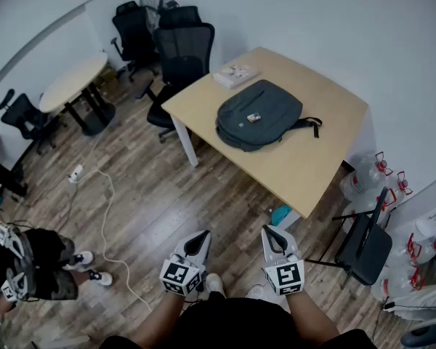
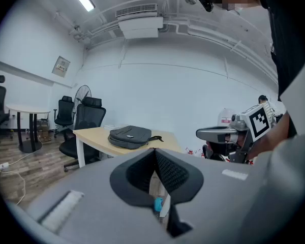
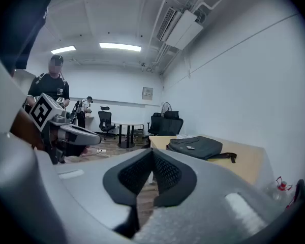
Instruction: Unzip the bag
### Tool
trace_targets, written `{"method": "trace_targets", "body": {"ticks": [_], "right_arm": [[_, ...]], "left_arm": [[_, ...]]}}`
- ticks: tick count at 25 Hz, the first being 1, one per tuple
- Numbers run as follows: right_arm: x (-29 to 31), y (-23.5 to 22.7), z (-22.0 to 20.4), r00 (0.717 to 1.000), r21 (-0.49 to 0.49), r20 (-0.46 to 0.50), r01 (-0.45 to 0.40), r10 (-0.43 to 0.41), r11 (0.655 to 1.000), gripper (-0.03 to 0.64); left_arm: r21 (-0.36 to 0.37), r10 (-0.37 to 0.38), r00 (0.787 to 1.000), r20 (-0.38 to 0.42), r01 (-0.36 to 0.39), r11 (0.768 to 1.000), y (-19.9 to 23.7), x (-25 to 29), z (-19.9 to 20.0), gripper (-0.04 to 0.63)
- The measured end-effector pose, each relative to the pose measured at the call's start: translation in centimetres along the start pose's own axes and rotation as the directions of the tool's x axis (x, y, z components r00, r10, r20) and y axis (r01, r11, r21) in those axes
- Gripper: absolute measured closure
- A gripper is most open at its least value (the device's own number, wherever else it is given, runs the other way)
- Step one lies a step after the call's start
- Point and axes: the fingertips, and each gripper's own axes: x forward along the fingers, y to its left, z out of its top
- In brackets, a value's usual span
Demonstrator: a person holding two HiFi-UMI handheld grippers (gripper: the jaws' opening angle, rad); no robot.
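Both claws, left claw (image 1: 200, 237) and right claw (image 1: 269, 233), are closed on nothing, low over the floor (image 1: 167, 195) and well apart from the bag (image 1: 259, 115). Stepping in comes first, I judge: find the zip pull, pin fabric with one claw, draw with the other. Dark grey, the bag lies flat on the pale worktop (image 1: 327, 147), strap (image 1: 309, 124) trailing.

Dark grey backpack (image 1: 259, 115) lying flat on wooden table (image 1: 312, 162), zipped shut.

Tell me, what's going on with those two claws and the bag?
Left gripper shut, empty. Right gripper shut, empty. Bag flat on table, untouched, out ahead. Nothing blocking the path.
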Motion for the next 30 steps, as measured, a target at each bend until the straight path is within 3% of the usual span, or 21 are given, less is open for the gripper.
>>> {"method": "trace_targets", "body": {"ticks": [12, 23, 30], "right_arm": [[2.8, 0.9, 0.3, 1.0, 0.007, 0.002, 0.03, -0.03, 1.0, 0.614], [5.9, 2.3, -0.3, 0.99, 0.044, -0.015, 0.14, -0.139, 0.989, 0.612], [8.1, 0.5, -1.2, 0.983, 0.052, -0.055, 0.179, -0.177, 0.982, 0.612]], "left_arm": [[0.008, -0.015, 1.0, -0.002, 0.015, 1.0, 3.2, 0.1, 0.2, 0.58], [0.032, -0.11, 0.994, 0.001, 0.11, 0.993, 7.2, 0.6, 0.4, 0.58], [0.013, -0.137, 0.991, -0.009, 0.137, 0.99, 9.3, 3.5, 0.2, 0.58]]}}
